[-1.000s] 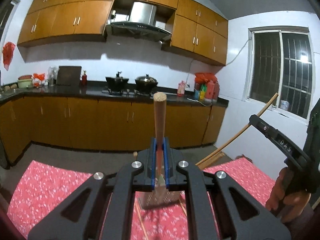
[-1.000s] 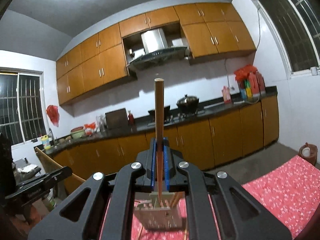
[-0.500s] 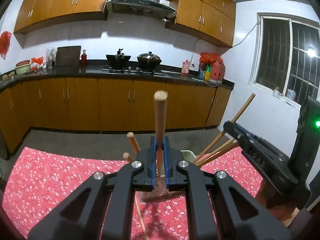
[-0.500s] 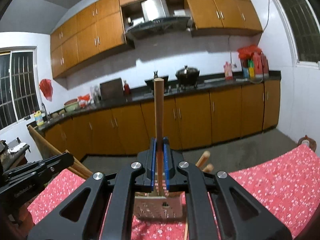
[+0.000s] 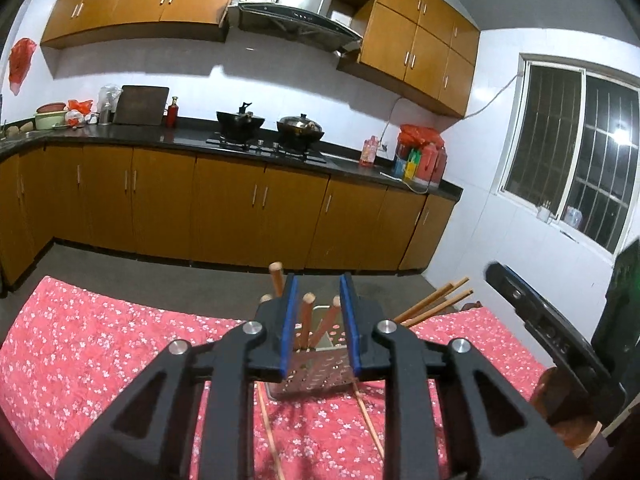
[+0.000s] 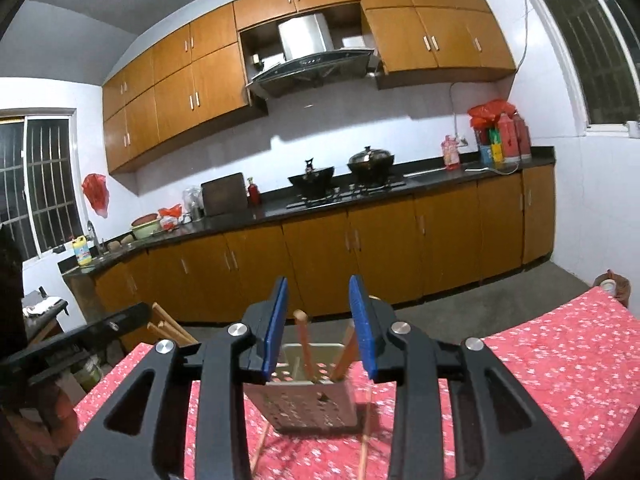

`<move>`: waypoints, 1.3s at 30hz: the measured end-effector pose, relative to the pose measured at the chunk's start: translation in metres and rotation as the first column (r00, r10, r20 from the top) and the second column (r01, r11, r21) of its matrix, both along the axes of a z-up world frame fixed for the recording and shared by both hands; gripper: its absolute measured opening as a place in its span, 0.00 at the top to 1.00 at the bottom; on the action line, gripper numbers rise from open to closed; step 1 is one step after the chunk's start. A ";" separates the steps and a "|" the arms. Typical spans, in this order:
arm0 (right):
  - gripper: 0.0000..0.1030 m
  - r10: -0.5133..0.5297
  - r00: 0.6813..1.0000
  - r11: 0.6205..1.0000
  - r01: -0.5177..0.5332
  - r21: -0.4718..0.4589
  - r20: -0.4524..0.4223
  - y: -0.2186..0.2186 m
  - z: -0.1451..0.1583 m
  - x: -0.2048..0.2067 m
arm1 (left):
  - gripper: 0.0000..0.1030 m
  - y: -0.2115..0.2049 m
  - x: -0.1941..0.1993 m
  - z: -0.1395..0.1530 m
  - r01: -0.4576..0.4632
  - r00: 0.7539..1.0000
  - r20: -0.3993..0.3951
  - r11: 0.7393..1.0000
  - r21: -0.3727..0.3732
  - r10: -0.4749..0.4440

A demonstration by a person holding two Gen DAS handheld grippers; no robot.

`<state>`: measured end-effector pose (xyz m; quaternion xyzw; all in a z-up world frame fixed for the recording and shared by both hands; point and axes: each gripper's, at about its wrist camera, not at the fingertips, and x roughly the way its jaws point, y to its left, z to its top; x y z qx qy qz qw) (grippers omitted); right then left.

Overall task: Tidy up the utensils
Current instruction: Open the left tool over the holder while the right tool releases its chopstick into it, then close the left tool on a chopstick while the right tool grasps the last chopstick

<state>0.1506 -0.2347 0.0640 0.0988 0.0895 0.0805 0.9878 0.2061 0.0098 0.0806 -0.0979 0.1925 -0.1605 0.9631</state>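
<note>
Utensil holder point(image 6: 310, 404) on floral tablecloth point(image 6: 560, 360), loose chopsticks point(image 5: 370, 420) alongside.

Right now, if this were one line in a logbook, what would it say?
left gripper: open, empty | right gripper: open, empty | wooden-handled utensils: standing in perforated metal holder | chopsticks: loose on floral tablecloth

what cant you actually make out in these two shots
- Working ends of the wooden utensils: down inside the perforated metal holder, both views.
- Loose chopsticks on the floral tablecloth: lower lengths pass behind the left gripper, left wrist view.
- Right gripper: in the left wrist view only a blurred body at the right edge, fingers cut off.
</note>
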 end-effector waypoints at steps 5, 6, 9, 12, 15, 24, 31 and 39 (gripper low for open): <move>0.68 -0.069 0.988 0.997 0.064 -0.039 -0.141 -0.022 -0.044 -0.004 | 0.78 0.017 -0.023 -0.026 -0.036 0.999 -0.032 0.999 0.034 0.037; 0.68 -0.070 0.978 0.997 0.064 -0.040 -0.195 -0.025 -0.058 0.000 | 0.78 0.019 -0.024 -0.033 -0.043 0.998 -0.048 0.998 0.049 0.046; 0.68 -0.041 0.920 0.999 0.032 -0.029 -0.389 -0.028 -0.108 0.016 | 0.77 0.019 -0.021 -0.070 -0.056 0.986 -0.151 0.993 0.104 0.072; 0.68 0.028 0.862 1.000 -0.028 0.007 -0.507 -0.018 -0.143 0.023 | 0.77 0.018 -0.016 -0.110 -0.047 0.959 -0.270 0.989 0.141 0.084; 0.69 0.064 0.816 0.997 -0.083 -0.007 -0.575 0.003 -0.171 0.028 | 0.77 0.016 -0.015 -0.141 -0.027 0.931 -0.358 0.990 0.142 0.076; 0.77 0.025 0.785 0.989 -0.109 -0.098 -0.619 0.028 -0.202 0.043 | 0.73 -0.007 -0.022 -0.181 0.025 0.894 -0.446 0.990 0.142 0.042; 0.93 -0.044 0.799 0.991 -0.043 -0.130 -0.600 0.016 -0.203 0.037 | 0.73 -0.020 -0.023 -0.192 0.046 0.882 -0.469 0.988 0.149 0.029; 0.93 -0.144 0.779 0.989 0.098 -0.108 -0.610 -0.021 -0.206 0.033 | 0.73 -0.030 -0.023 -0.200 0.062 0.878 -0.478 0.982 0.180 0.032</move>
